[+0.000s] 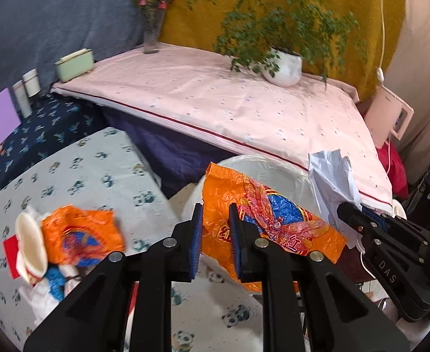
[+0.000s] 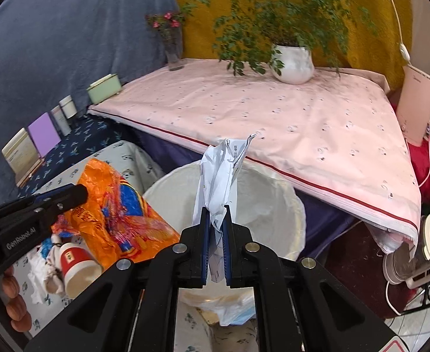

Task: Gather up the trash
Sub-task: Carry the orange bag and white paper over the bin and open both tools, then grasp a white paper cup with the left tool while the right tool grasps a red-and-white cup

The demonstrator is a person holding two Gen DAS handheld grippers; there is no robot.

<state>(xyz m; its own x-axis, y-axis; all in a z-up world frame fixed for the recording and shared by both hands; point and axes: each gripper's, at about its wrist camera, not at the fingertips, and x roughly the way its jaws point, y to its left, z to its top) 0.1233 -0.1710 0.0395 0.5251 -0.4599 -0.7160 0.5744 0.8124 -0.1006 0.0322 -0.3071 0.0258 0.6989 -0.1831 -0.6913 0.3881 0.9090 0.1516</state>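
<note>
My left gripper (image 1: 215, 209) is shut on a crumpled orange snack wrapper (image 1: 273, 220), held up by the near rim of a white lined bin (image 1: 276, 173). My right gripper (image 2: 216, 212) is shut on a crumpled white paper (image 2: 222, 176), which stands up over the bin (image 2: 276, 202). In the right wrist view the left gripper (image 2: 78, 193) comes in from the left with the wrapper (image 2: 118, 208). In the left wrist view the right gripper (image 1: 345, 209) enters from the right with the paper (image 1: 332, 182). More trash lies on the panda-print cloth (image 1: 103, 170): a second orange wrapper (image 1: 80, 234), a tipped paper cup (image 1: 30, 243) and tissues.
Behind the bin stands a table under a pink cloth (image 1: 215, 96) with a potted plant (image 1: 282, 67), a flower vase (image 1: 151, 38) and a green box (image 1: 74, 64). A white appliance (image 2: 420, 108) and a jar with cords (image 2: 414, 258) are at right. Fingers of a hand (image 2: 12, 293) show at lower left.
</note>
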